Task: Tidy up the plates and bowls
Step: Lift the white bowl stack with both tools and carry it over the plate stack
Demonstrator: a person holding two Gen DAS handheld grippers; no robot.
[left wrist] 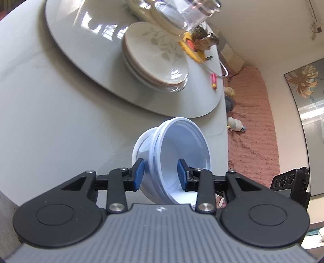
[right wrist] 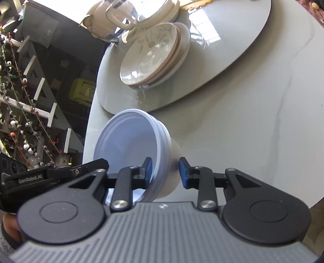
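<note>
A stack of white bowls [left wrist: 178, 145] sits near the table's edge; it also shows in the right wrist view [right wrist: 129, 145]. My left gripper [left wrist: 161, 174] straddles the stack's rim on one side, one blue pad inside and one outside, with a gap to the wall. My right gripper [right wrist: 165, 172] straddles the rim on the opposite side the same way. A stack of leaf-patterned plates [left wrist: 156, 58] rests on the grey turntable [left wrist: 81, 66], also seen in the right wrist view [right wrist: 154, 54].
A glass pitcher [left wrist: 182, 12] and a cream teapot [right wrist: 101, 22] stand on the turntable behind the plates. A yellow object [left wrist: 192, 46] and a pink pen [left wrist: 214, 81] lie near the far table edge. A pink rug [left wrist: 255, 125] covers the floor.
</note>
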